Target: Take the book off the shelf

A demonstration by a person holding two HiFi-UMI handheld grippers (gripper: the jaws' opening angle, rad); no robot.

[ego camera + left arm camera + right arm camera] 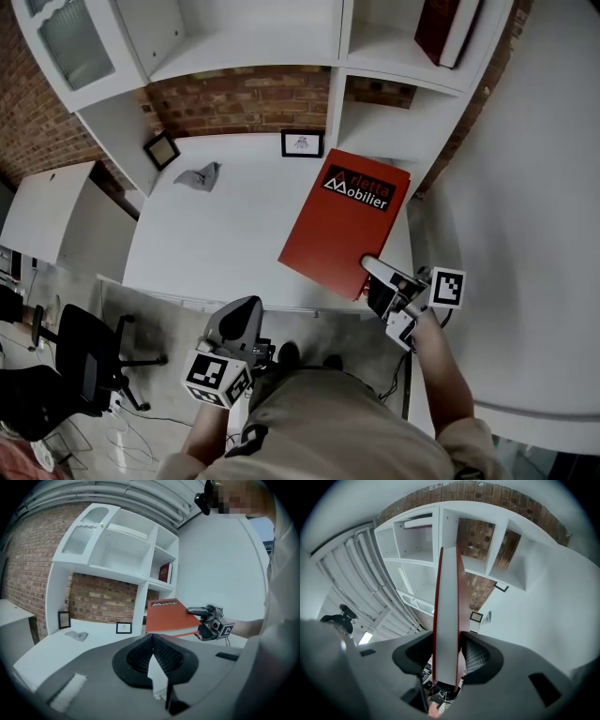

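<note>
White shelf unit [253,42] stands over the desk [206,253]. The red book [342,220] is off the shelf, held roughly level over the desk's right end. The right gripper [377,279] clamps its near edge, one jaw on each cover, probably to carry it clear. The left gripper [242,314] is closed and empty, parked low by the body, likely unneeded.

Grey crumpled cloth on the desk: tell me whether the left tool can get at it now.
Probably yes: the left tool is shut and empty, bare desk lies between it and the cloth, and the red book is held aside by the right tool.
</note>
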